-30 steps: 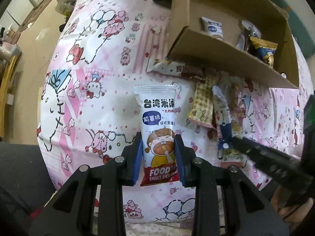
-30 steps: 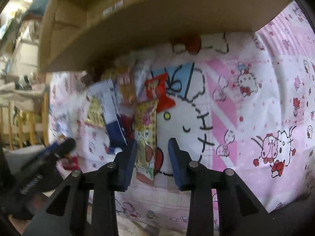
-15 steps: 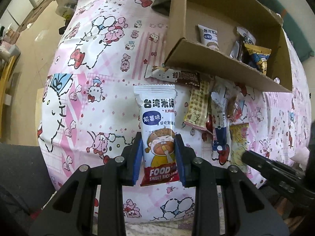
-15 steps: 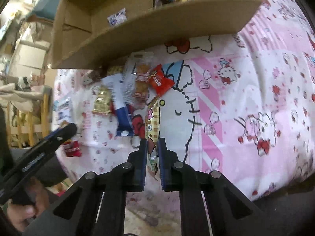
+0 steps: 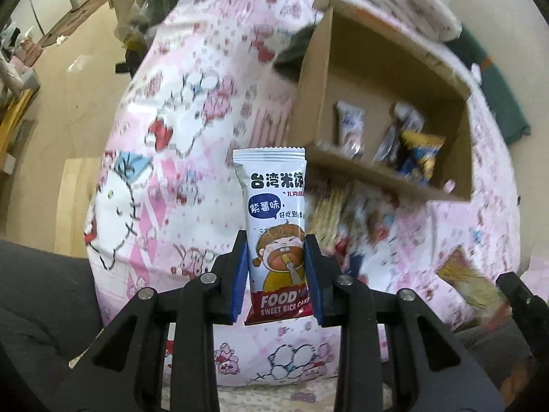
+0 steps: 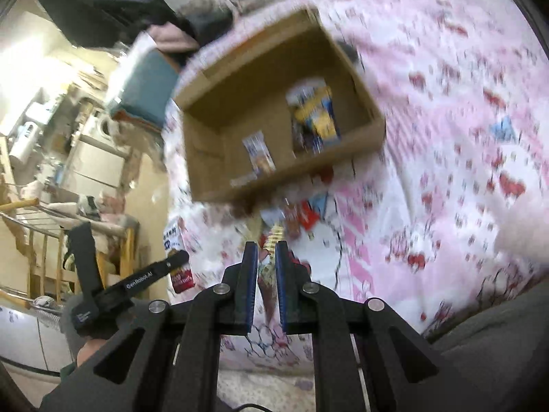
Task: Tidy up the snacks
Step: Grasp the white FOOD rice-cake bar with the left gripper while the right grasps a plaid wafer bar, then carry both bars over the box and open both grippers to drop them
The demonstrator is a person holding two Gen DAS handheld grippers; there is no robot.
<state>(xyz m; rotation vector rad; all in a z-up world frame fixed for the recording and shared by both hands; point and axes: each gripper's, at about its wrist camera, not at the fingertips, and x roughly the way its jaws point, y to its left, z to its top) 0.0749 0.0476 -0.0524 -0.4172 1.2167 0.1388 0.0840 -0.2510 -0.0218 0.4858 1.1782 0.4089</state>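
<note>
Cardboard box (image 5: 394, 79) sits ahead and right of the left tool (image 5: 276, 267), open side up, resting on a bed covered by a pink cartoon-print sheet (image 5: 178, 130). Box contents so far: a white packet (image 5: 350, 127), a grey one (image 5: 391, 140) and a blue-yellow bag (image 5: 418, 158); much of the box floor is bare. Left tool is clamped on the lower half of a white rice cake packet (image 5: 276, 213), held upright and clear of the sheet, short of the box's near wall. Right tool (image 6: 267, 267) is closed narrow on a thin yellow-striped snack packet (image 6: 271, 257), seen edge-on and lifted; the box (image 6: 274, 103) lies ahead of it, slightly up. Loose snacks (image 5: 346, 213) lie in a blurred cluster on the sheet between both tools and the box's near wall; a red packet (image 6: 305, 216) shows among them, exact count unreadable. Judgement: task is partly done, with a few items boxed, two in hand awaiting drop-off, and the cluster left to collect.
</note>
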